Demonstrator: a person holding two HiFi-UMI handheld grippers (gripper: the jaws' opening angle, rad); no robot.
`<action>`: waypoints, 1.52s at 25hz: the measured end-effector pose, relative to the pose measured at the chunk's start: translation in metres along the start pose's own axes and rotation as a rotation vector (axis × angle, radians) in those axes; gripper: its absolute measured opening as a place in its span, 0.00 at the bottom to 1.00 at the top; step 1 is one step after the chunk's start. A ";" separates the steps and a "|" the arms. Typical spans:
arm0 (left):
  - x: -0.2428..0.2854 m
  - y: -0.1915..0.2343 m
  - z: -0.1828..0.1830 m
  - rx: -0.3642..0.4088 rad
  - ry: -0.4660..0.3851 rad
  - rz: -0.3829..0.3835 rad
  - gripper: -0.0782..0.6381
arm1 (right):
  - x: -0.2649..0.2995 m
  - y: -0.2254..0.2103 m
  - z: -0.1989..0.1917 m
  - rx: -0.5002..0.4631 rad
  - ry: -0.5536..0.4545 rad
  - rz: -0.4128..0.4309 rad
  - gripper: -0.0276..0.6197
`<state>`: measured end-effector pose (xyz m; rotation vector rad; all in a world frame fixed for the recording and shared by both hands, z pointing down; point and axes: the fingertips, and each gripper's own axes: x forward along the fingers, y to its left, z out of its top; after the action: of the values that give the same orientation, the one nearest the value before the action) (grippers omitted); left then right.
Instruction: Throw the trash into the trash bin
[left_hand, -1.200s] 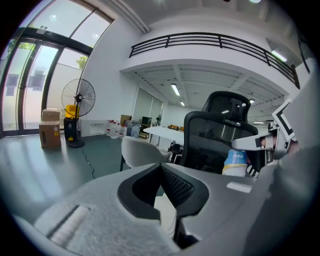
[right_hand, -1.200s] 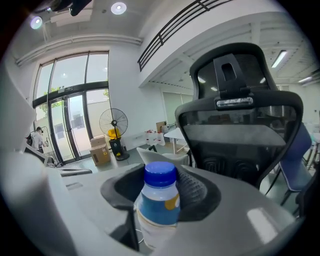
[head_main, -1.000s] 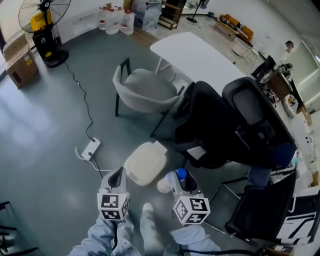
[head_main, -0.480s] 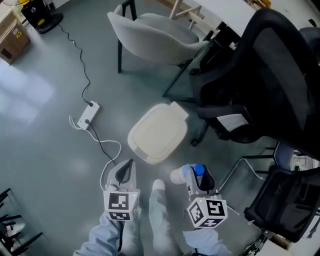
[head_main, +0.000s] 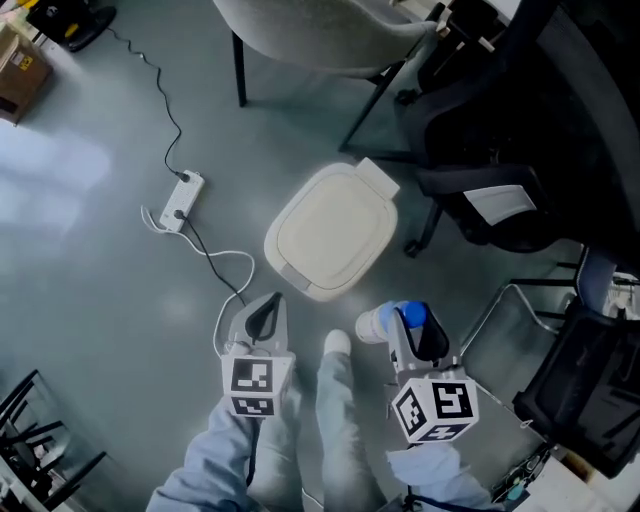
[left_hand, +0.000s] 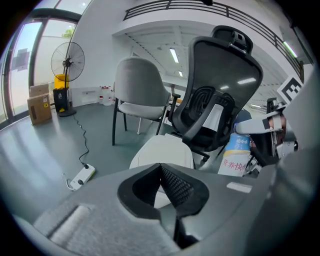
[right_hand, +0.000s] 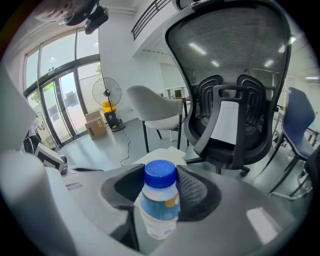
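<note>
The closed cream trash bin (head_main: 335, 235) stands on the grey floor (head_main: 90, 280), just ahead of both tongs. Its right edge sits near the black office chair (head_main: 520, 120), and a grey chair (head_main: 320, 30) stands just beyond it. To its left the floor is open apart from a power strip (head_main: 182, 200) and its looping cable (head_main: 215, 262).

The right tongs (head_main: 415, 330) grip a blue-capped bottle (head_main: 375, 323), held near the bin's near edge. Its label carries red Chinese characters, partly cut off. The left tongs (head_main: 268, 302) are closed on nothing, beside the cable loop.
</note>
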<state>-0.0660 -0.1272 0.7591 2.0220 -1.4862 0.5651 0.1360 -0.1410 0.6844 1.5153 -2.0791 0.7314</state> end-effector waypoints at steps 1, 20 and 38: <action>0.005 0.000 -0.003 0.002 0.006 0.000 0.12 | 0.001 0.000 0.000 -0.005 -0.002 0.004 0.35; 0.065 0.001 -0.053 0.019 0.132 0.020 0.12 | 0.013 -0.034 -0.016 0.016 0.006 -0.011 0.35; 0.080 0.004 -0.079 0.087 0.231 0.035 0.12 | 0.009 -0.040 -0.020 0.048 0.010 -0.001 0.35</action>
<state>-0.0468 -0.1334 0.8698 1.9237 -1.3812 0.8598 0.1728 -0.1441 0.7110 1.5355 -2.0666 0.7926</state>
